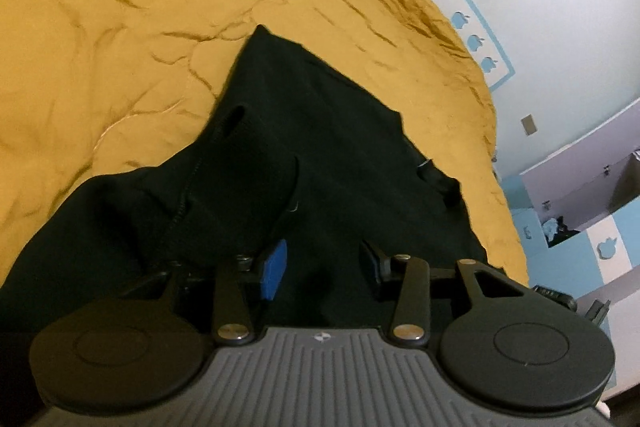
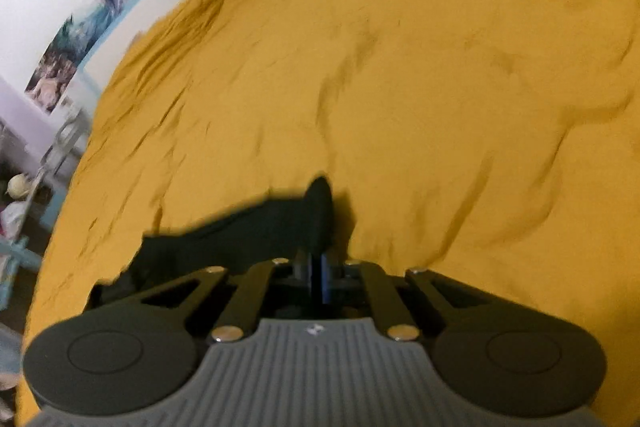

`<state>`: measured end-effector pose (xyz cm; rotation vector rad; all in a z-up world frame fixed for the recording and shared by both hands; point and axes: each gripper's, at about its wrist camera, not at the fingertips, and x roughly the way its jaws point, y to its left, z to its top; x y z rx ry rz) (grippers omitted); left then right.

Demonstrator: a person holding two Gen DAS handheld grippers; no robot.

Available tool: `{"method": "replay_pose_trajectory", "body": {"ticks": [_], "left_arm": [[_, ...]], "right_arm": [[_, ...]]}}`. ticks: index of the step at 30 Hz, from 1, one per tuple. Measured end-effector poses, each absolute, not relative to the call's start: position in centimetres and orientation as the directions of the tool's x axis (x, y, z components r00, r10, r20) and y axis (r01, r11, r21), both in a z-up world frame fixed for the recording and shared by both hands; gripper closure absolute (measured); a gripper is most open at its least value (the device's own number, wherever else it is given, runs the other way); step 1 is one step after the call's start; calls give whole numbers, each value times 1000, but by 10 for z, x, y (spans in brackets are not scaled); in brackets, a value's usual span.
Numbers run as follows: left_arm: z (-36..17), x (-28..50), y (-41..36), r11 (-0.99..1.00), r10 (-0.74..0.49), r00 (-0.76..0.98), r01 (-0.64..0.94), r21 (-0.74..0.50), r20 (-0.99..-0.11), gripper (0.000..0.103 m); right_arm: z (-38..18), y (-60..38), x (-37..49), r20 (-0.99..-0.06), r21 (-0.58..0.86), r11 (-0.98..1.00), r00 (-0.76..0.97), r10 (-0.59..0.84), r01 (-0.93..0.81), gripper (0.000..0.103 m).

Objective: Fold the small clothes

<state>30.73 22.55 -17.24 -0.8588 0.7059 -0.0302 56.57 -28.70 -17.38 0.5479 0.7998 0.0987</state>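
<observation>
right grip taken on the garment, left standing free

mid-fold, by the look of it: a black garment (image 1: 304, 155) lying rumpled on a mustard bedspread (image 1: 120, 27), spread from the left view's 6 o'clock edge up to a peak near 12 o'clock of centre, one seam and a small slit showing at about 9 o'clock of the cloth's middle

left gripper (image 1: 324, 263) over the near part of the cloth, jaws about half apart, blue pad (image 1: 274, 269) bare on its inner face, nothing pinched between; cloth merely beneath and beyond the fingers

right gripper (image 2: 320, 267) with jaws drawn fully together; a dark tongue of the same garment (image 2: 320, 211) rising straight from the tips toward 12 o'clock, the rest trailing off to 9 o'clock across the bedspread (image 2: 440, 87); so clamped on a corner or edge, as far as the blurred view allows; blur across that view hinting at a fast sweep

likely step: carrying the gripped edge over to lay one part on another

next move, as a judgement: left jaws needing to come down and close on a matching edge or pin the body flat, so the right can draw its edge across without dragging the whole piece; then release only once the edges meet; risk of bunching on the soft, wrinkled bedspread, and of dark cloth hiding its own edges

posters (image 2: 100, 19) on the wall at 10 o'clock, clear of the work
</observation>
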Motion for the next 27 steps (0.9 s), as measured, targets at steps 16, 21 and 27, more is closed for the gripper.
{"method": "replay_pose_trajectory", "body": {"ticks": [16,21,27], "left_arm": [[-152,288,222,676,-316,786,-207,-707,-532,45],[-157,284,220,680,-316,768,-227,-697,-558,42],[-172,294,229,613,-397,725,-247,-750,-563,43]], "right_arm": [[-134,-301,476,-552,450,888,750,365,-100,57],[-140,-293,429,-606,500,834,594,529,-232,58],[-175,-309,416,-668,449,880,595,448,-158,61]]}}
